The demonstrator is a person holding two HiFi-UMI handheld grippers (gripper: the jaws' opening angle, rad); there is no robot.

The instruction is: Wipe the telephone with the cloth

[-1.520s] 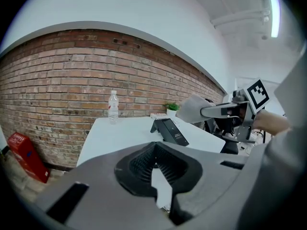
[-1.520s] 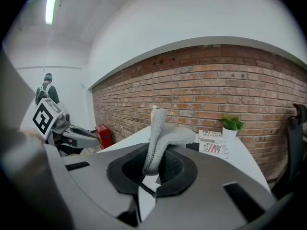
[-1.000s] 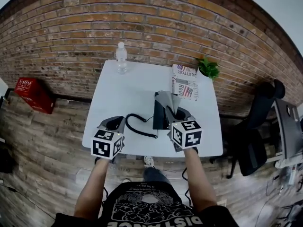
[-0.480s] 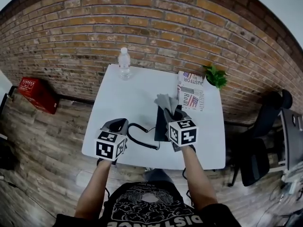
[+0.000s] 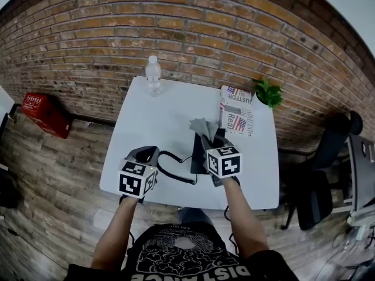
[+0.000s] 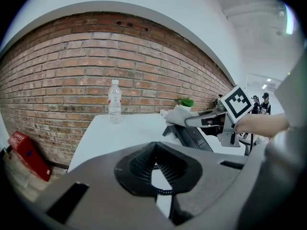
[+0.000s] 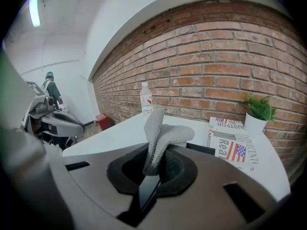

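Right claw (image 7: 152,174) clenched on grey knitted cloth (image 7: 160,138), gripped at its bunched fold; looks soft, limp. Black telephone (image 5: 198,152) just beneath. Left claw (image 6: 156,176) clenched, empty.

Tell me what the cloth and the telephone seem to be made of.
The cloth, pinched in the right gripper, looks like grey knitted or microfibre fabric: soft folds, fine ribbed texture. The telephone looks like black moulded plastic: smooth, hard-edged, slightly glossy.
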